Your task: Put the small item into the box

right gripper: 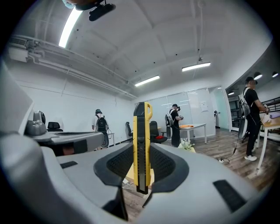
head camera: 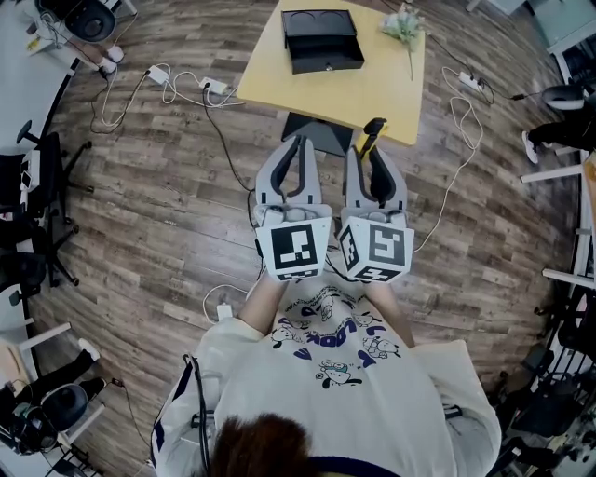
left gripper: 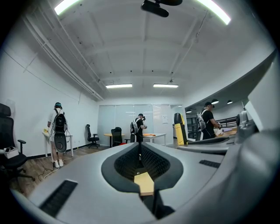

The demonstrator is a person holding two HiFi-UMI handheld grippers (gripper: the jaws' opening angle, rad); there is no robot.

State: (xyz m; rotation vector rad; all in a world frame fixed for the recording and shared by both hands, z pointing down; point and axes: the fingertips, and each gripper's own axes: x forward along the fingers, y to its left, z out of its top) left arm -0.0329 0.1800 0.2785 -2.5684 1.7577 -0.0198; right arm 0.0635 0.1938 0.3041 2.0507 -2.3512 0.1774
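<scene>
White flowers [head camera: 403, 25] on yellow table [head camera: 372, 88]

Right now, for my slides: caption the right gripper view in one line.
Right gripper clamping a yellow utility knife upright between its jaws.

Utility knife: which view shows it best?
Right gripper view: the yellow utility knife stands upright, full length, clamped in the right gripper. Head view shows only its tip above the jaws; left gripper view shows it small, off to the right.
</scene>
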